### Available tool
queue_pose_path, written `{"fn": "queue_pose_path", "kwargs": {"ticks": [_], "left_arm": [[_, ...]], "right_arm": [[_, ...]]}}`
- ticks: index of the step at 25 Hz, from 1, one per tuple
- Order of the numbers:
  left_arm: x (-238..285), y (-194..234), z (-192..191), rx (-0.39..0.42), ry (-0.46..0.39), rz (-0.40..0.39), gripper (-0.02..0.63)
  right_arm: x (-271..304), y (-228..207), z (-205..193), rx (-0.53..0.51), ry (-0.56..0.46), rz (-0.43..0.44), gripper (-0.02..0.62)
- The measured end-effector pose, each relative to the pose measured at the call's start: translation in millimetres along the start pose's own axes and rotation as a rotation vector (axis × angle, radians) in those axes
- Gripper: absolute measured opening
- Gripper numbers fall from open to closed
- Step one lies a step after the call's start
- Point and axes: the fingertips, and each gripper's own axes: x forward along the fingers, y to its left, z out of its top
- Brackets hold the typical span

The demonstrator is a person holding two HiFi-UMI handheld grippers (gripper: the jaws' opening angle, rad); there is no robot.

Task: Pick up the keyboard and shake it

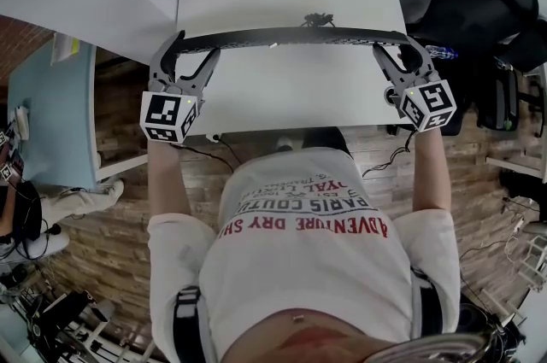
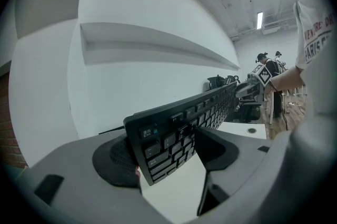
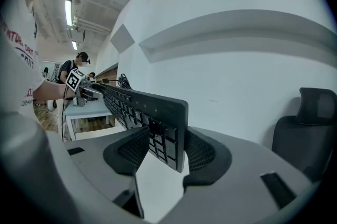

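Clamped between the pads of my left gripper [image 1: 195,46] is the left end of the black keyboard [image 1: 291,35]; my right gripper [image 1: 397,50] grasps the opposite end. I hold the keyboard tilted on edge, lifted off the white desk [image 1: 291,92].

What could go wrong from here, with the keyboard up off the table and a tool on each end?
Slip: the left tool and right tool each pinch only the very end of the keyboard, held on edge above the table; a hard shake could work one end loose and drop it.
Cable: the bunched cable at its far edge may snag or whip.
Keys: one jaw of each tool presses on keycaps, which might pop off.
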Motion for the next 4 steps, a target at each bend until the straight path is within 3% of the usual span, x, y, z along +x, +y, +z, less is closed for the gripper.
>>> {"fn": "queue_pose_path", "kwargs": {"ticks": [4], "left_arm": [[-4.0, -4.9, 4.9, 0.006, 0.006, 0.002, 0.313]], "right_arm": [[-6.4, 0.6, 0.8, 0.006, 0.003, 0.001, 0.222]]}}
